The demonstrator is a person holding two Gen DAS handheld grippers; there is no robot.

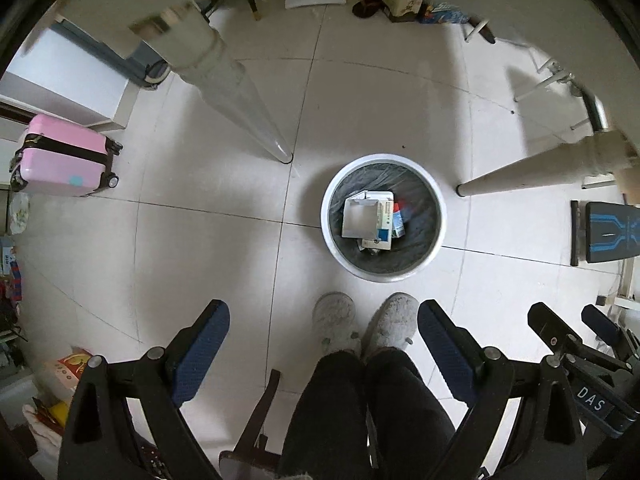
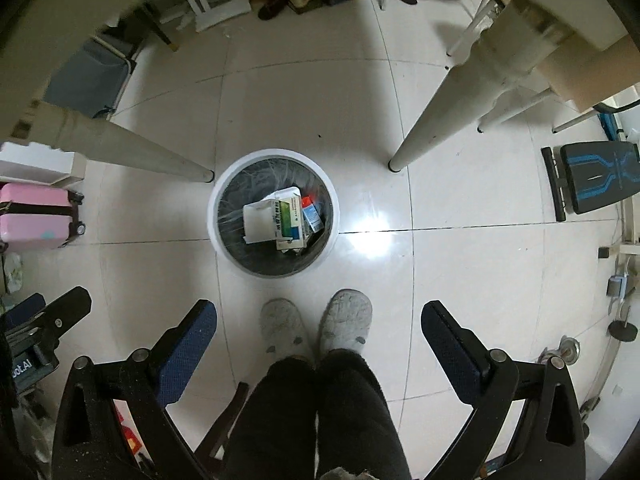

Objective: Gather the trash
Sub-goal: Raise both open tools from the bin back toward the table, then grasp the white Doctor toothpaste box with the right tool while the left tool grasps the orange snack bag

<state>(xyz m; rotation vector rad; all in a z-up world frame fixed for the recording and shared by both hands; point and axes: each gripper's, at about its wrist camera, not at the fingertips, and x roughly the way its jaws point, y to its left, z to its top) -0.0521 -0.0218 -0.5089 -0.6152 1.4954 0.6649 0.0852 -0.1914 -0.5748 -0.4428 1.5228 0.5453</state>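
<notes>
Two grippers, left [image 1: 324,322] and right [image 2: 319,322], fingers spread and empty, above lined wastebasket [image 1: 383,218] of cartons [image 1: 370,220]; risk: snagging the liner.

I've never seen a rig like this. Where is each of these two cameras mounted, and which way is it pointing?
Left wrist view: sits on the left gripper, looking down at the floor and the trash bin; both blue-padded fingers, the person's slippers and legs show.
Right wrist view: sits on the right gripper, also aimed down at the trash bin; its open fingers, slippers and legs show.
Shared: the bin with boxes inside, two table legs, the pink suitcase, and each glimpses the other gripper.
</notes>
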